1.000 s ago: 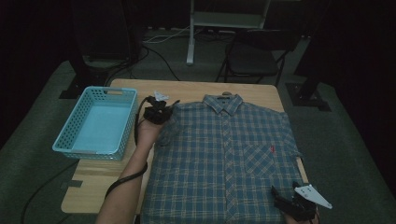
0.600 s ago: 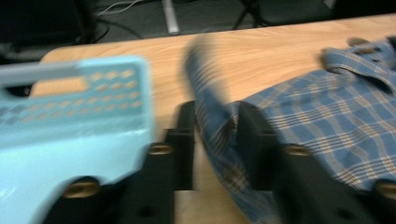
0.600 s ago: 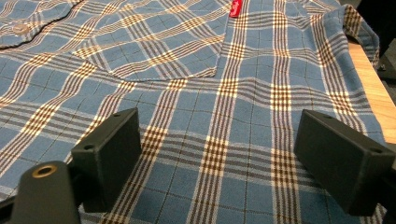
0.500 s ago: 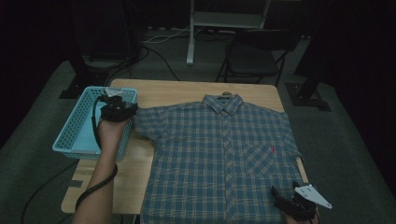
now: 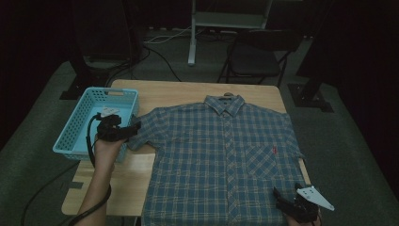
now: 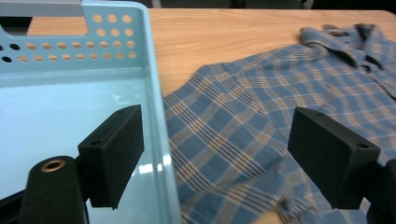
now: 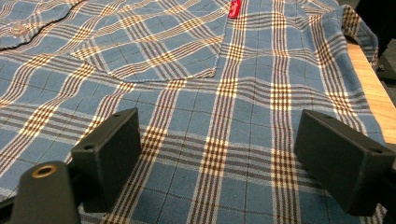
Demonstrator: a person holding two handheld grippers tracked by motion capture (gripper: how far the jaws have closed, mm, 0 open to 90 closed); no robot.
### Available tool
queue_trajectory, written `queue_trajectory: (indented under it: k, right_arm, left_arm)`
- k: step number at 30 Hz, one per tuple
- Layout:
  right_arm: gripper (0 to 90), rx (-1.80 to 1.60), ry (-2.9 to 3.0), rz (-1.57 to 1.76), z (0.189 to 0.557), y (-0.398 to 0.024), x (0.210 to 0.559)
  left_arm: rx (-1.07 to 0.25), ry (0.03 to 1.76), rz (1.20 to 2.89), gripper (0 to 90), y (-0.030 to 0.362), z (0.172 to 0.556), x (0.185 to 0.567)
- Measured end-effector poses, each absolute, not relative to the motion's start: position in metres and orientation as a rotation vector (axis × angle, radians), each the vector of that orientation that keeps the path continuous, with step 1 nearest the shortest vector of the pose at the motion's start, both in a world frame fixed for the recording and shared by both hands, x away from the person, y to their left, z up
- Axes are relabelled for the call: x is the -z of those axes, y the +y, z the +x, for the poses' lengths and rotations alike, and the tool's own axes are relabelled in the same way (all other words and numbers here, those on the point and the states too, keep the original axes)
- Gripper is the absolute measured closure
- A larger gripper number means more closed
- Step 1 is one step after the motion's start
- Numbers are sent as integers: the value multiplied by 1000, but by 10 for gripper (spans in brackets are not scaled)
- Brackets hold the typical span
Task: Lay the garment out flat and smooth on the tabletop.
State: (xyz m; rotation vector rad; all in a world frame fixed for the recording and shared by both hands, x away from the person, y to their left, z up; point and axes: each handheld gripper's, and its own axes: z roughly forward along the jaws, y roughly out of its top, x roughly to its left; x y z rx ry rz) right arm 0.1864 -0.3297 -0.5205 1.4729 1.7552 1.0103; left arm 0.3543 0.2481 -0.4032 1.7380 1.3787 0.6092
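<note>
A blue plaid short-sleeved shirt (image 5: 226,160) lies spread flat and buttoned on the wooden table (image 5: 179,94), collar at the far side. My left gripper (image 5: 131,129) hovers at the tip of the shirt's left sleeve, beside the light blue basket (image 5: 123,92). Its jaws have just been opening and now stand wide. In the left gripper view the left gripper (image 6: 219,144) straddles the basket wall (image 6: 156,107) and the sleeve (image 6: 233,140), pressing on neither. My right gripper (image 5: 281,200) rests open over the shirt's hem at the near right, with only the plaid cloth (image 7: 210,93) below the right gripper (image 7: 219,154).
The basket is empty and stands at the table's left edge. Bare wood shows near left of the shirt (image 5: 127,179) and behind the collar. Past the table a dark chair (image 5: 256,52) and a desk's leg (image 5: 192,33) stand on the floor, with cables.
My left hand has gone left from the shirt's shoulder to the basket's edge, drawing the sleeve out flat, and its jaws have opened. The right gripper has stayed put.
</note>
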Motion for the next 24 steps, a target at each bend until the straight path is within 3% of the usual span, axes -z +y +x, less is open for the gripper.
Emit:
queue_trajectory:
  k: [6, 7, 24]
  right_arm:
    - [140, -1011, 1755, 1473, 186, -330, 521]
    - [140, -1011, 1754, 1473, 186, -330, 521]
    - [140, -1011, 1755, 1472, 186, -330, 521]
  left_arm:
    - [-635, 1336, 1716, 183, 248, 330, 404]
    - [-636, 1334, 1716, 114, 248, 327, 405]
    - [-716, 1298, 1692, 112, 244, 263, 419]
